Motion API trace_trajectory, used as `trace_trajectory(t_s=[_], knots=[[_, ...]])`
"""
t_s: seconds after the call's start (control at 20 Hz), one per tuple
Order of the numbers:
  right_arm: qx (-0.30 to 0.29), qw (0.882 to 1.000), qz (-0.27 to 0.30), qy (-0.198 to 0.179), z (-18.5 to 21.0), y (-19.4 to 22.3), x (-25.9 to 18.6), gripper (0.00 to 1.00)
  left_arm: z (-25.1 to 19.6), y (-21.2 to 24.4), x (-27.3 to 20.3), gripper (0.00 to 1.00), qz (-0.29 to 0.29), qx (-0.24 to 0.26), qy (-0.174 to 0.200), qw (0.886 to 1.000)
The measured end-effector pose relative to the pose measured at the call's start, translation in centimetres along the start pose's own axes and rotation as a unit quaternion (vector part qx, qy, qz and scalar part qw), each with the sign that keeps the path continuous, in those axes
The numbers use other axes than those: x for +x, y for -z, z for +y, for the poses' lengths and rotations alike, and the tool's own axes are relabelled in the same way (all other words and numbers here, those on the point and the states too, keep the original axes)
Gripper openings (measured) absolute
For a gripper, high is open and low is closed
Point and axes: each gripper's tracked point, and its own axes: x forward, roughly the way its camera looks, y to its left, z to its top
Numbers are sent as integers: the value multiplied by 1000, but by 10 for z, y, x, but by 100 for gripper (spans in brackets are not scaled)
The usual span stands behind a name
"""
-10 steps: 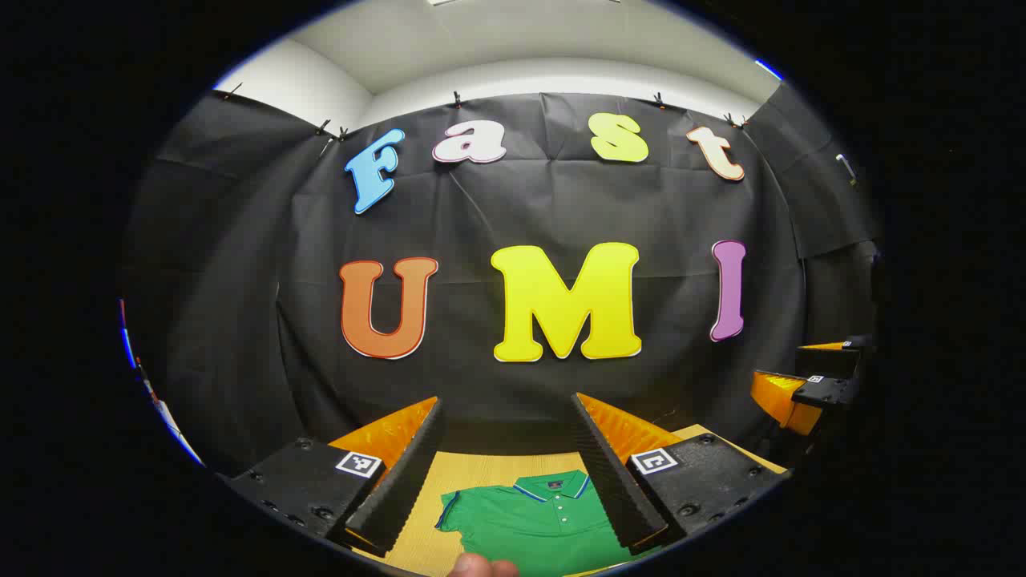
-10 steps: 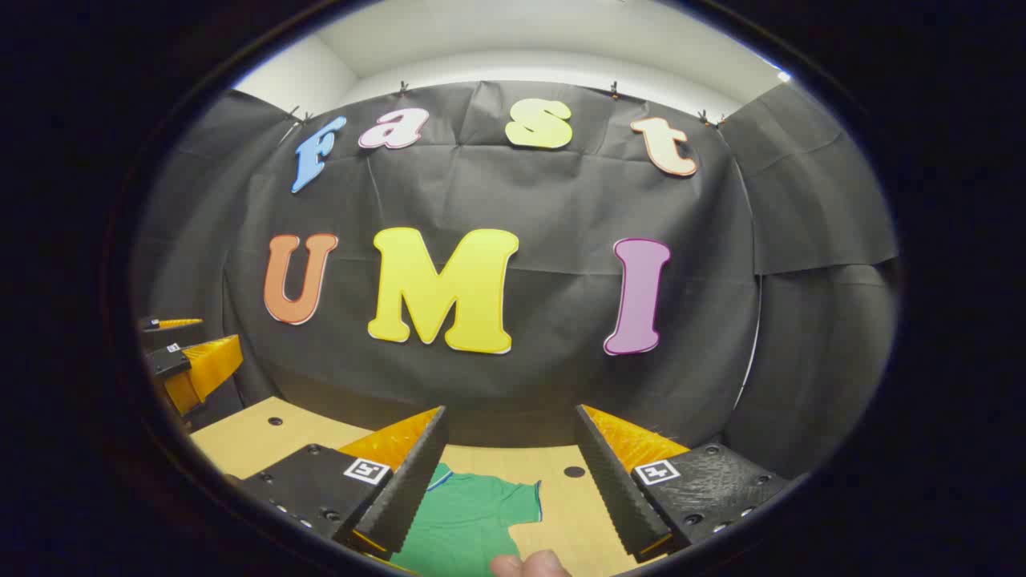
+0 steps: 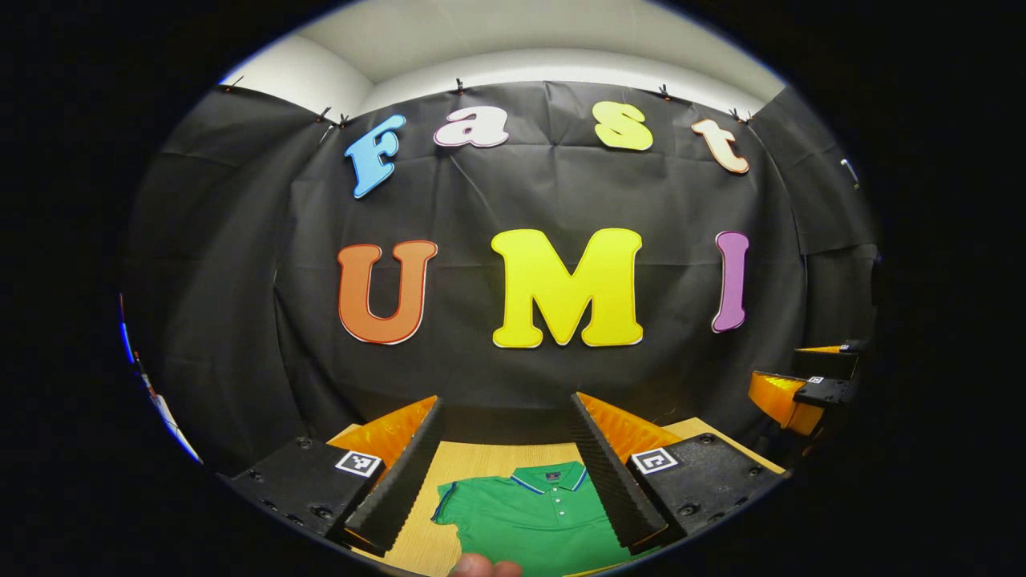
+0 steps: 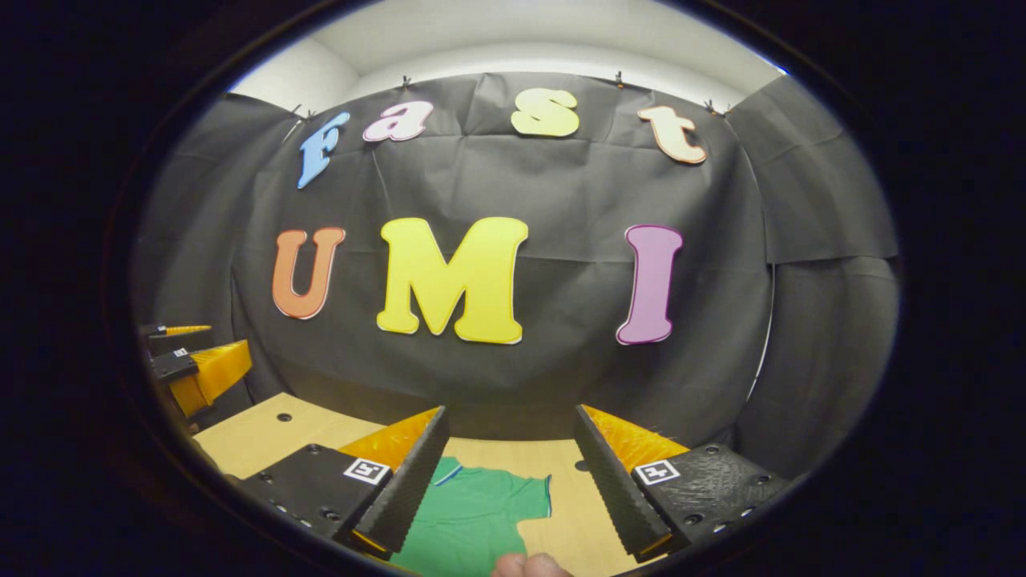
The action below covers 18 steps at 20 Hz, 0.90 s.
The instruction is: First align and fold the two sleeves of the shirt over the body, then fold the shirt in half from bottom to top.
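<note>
**Hovering open over the flat green shirt**

Gaping wide and holding nothing, the left gripper (image 3: 506, 469) hangs above the table (image 3: 481, 465), its jaws framing the collar and button placket of the green shirt (image 3: 533, 517) lying flat below. The right gripper (image 4: 509, 473) is likewise spread wide and empty, above one short sleeve (image 4: 525, 497) of the shirt, spread on the wood. A fingertip (image 4: 529, 566) peeks in at the bottom edge. The left gripper also shows at the far left of the right gripper view.

The shirt (image 3: 533, 521) was plain green with blue-striped collar and cuffs, on a light wood-coloured desk (image 4: 264, 437).
</note>
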Motion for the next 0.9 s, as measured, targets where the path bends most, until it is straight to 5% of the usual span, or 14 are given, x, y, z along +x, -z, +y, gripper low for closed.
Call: trace_trajectory(t_s=[0.5, 0.9], knots=[[19, 1000, 8, 11, -18, 6, 7, 94, 0, 5, 4, 97, 4, 7, 4, 1000], [25, 998, 59, 6, -38, 55, 37, 95, -5, 14, 6, 97, 14, 23, -10, 1000]])
